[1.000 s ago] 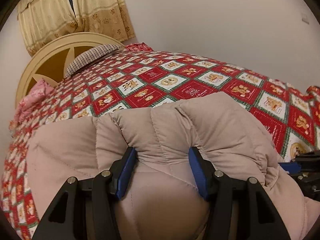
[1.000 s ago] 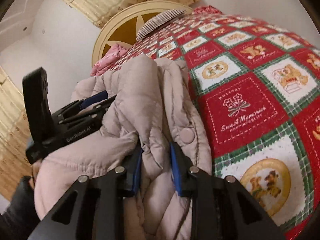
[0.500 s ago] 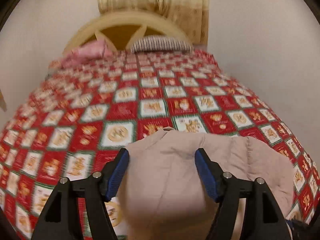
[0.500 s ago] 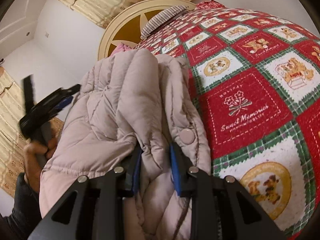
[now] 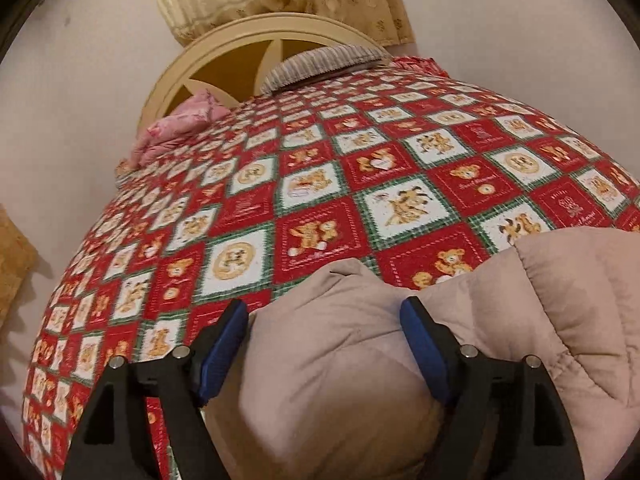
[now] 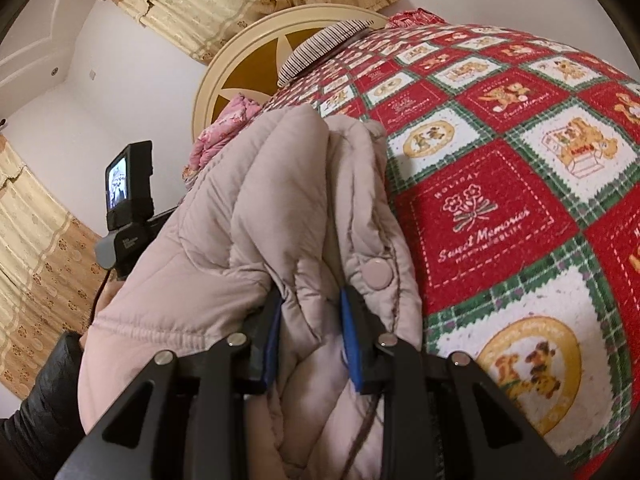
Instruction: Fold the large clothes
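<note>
your right gripper [image 6: 310, 340] is clamped on a thick pinch of the beige puffer jacket [image 6: 256, 216], bunched on the bedspread [image 6: 520, 208]. your left gripper [image 5: 324, 344] stands wide with jacket padding bulging between its fingers. close it on that fold first, then carry both corners across evenly, low over the bed.

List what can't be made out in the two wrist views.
- Left gripper, left wrist view: jacket bulges between the fingers; grip contact unclear.
- Right wrist view: jacket's lower part cut off by the bottom edge; fold state unknown.
- Right wrist view: left gripper's fingers hidden behind the jacket.
- Small screen: too small.
</note>
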